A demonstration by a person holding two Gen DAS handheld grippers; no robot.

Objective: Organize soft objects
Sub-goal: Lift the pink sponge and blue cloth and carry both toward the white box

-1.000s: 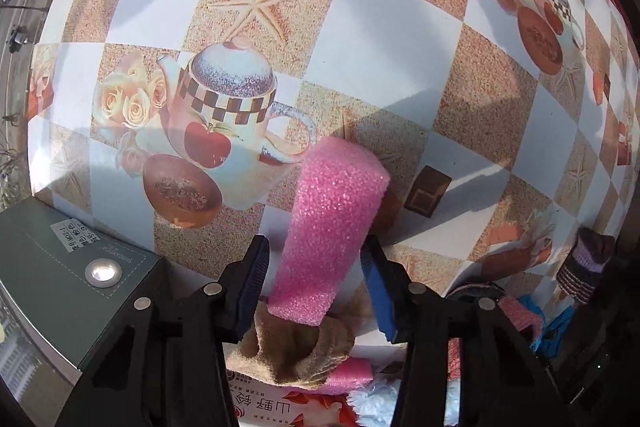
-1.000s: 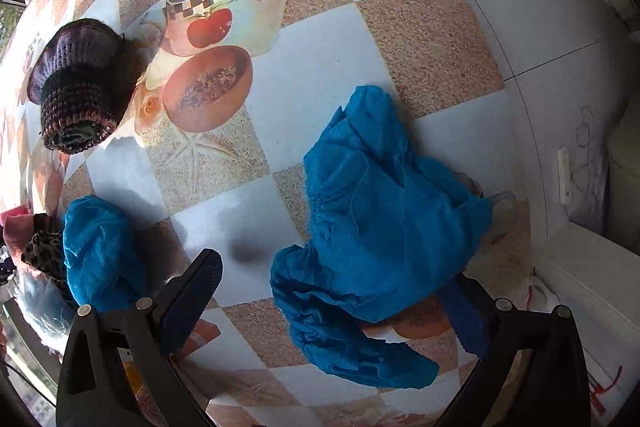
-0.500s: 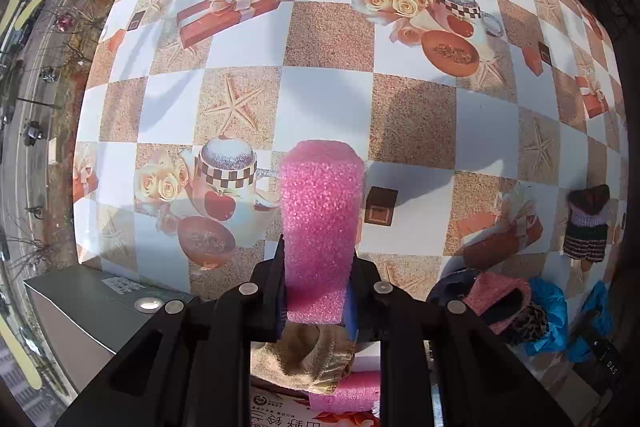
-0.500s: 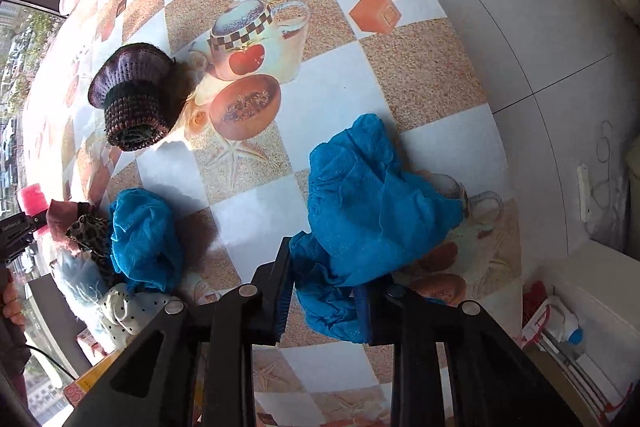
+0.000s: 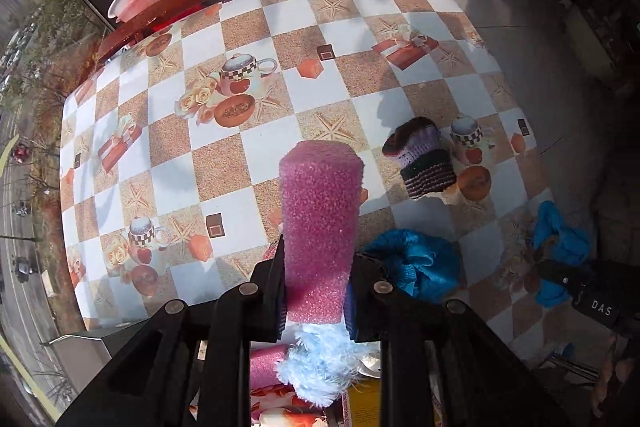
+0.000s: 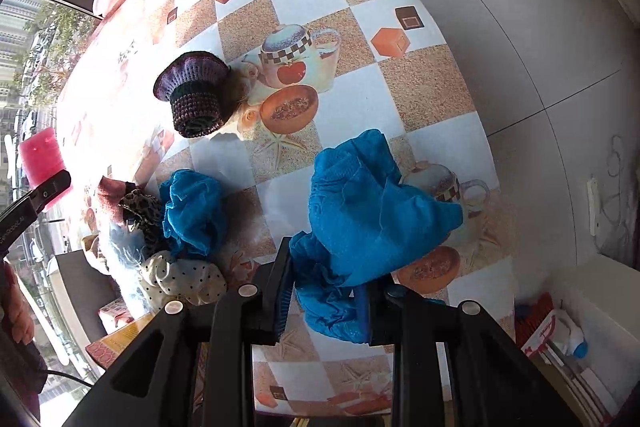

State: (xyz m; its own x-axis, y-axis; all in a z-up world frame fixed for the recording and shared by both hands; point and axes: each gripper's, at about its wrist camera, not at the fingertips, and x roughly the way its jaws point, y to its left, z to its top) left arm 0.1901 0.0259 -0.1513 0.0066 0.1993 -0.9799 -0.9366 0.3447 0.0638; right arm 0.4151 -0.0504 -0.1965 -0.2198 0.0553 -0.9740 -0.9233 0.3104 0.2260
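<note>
**Both Tongs Closed, Both Loads Off the Table**

Moments earlier my two tongs stood open over their targets; by this frame each had clamped down. My left gripper [image 5: 316,301] was pinched tight on the pink foam block [image 5: 320,223], which stuck out from the jaws well above the checked tablecloth [image 5: 224,163]. A second before, that block had sat between spread fingers close to the cloth; here the whole table showed beneath it, so I judged it lifted clear. My right gripper [image 6: 324,301] had shut on the lower folds of the blue cloth [image 6: 368,211], the rest of it draped over the printed cup at the table's right edge. Earlier those jaws had gaped wide on either side of the same fabric.

Elsewhere, the knitted hat [image 6: 194,93] stood alone near the middle, and a smaller blue bundle [image 6: 192,211] lay against the heap of soft things [image 6: 160,255] at the near-left corner. With two items secured, I reckoned the next step was carrying them to a common spot, though the cloth looked likely to trail.
</note>
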